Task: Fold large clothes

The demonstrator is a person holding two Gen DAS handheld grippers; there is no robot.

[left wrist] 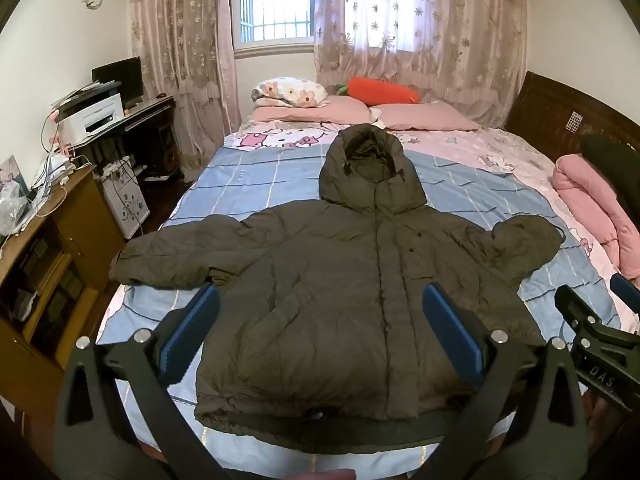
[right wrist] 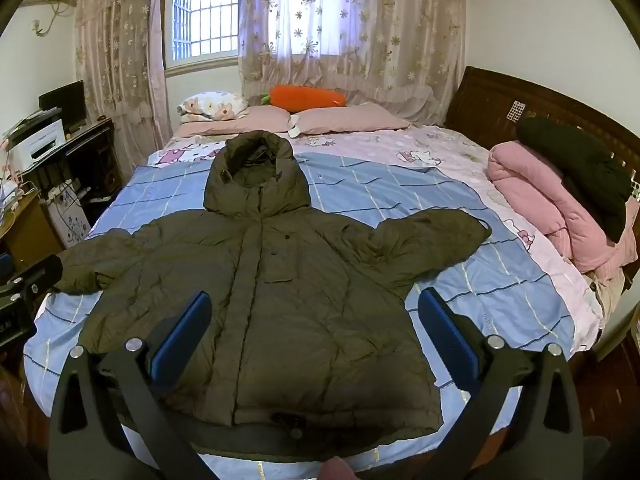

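A dark olive hooded puffer jacket (left wrist: 340, 280) lies flat and face up on the bed, hood toward the pillows and both sleeves spread out; it also shows in the right wrist view (right wrist: 280, 280). My left gripper (left wrist: 320, 300) is open and empty, hovering above the jacket's lower half near the bed's foot. My right gripper (right wrist: 316, 304) is open and empty, hovering over the jacket's lower right part. The right gripper's body shows at the right edge of the left wrist view (left wrist: 600, 344).
The bed has a blue checked sheet (left wrist: 248, 184) and pink pillows (left wrist: 312, 112) with an orange carrot plush (left wrist: 380, 90). A rolled pink quilt (right wrist: 540, 200) with a black garment (right wrist: 580, 160) lies at the bed's right. A desk with printer (left wrist: 96, 116) and a wooden cabinet (left wrist: 48, 248) stand left.
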